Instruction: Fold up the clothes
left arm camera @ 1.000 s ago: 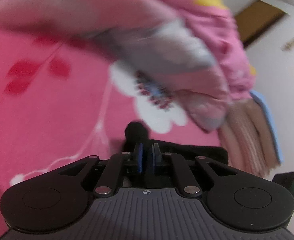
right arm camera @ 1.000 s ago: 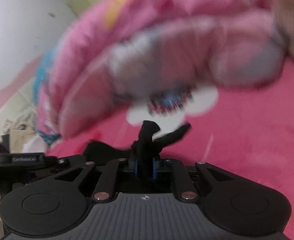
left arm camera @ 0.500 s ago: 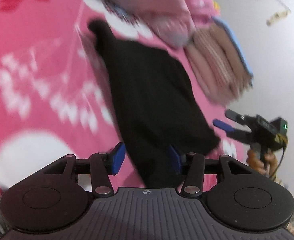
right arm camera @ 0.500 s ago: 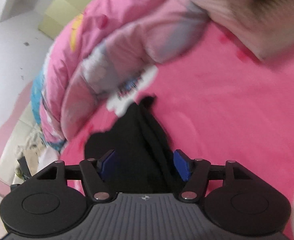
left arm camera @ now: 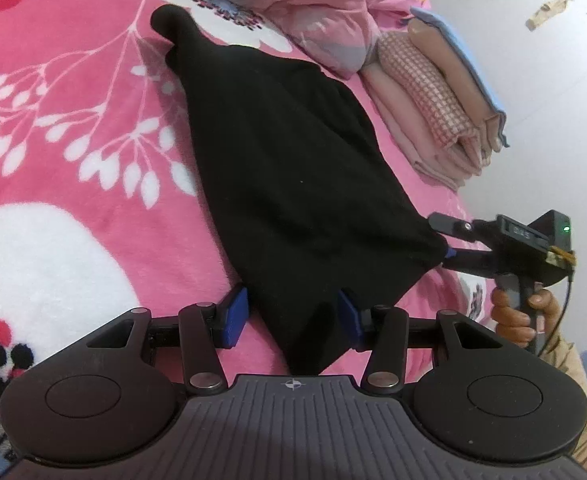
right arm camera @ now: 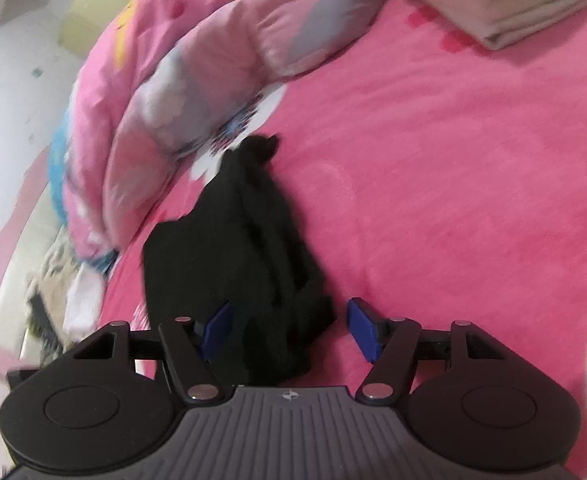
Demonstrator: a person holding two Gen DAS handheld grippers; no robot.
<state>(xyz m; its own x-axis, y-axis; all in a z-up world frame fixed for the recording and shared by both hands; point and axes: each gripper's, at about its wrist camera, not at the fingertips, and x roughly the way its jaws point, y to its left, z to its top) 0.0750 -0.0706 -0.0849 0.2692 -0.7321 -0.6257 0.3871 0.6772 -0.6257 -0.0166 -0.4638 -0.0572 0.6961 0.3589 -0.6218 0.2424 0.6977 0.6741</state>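
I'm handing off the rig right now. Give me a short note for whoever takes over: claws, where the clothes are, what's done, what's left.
Left claw: open, its fingers either side of the near end of the black garment, not gripping.
Right claw: open, at the garment's other near corner, also not gripping.
The black garment lies spread on the pink floral blanket, narrowing to a point at the far end by the pink quilt.
A stack of folded clothes sits beyond it, toward the wall.
Done: garment laid out flat, both claws released.
Left: fold it, probably by regripping the near corners, then likely add it to the stack.
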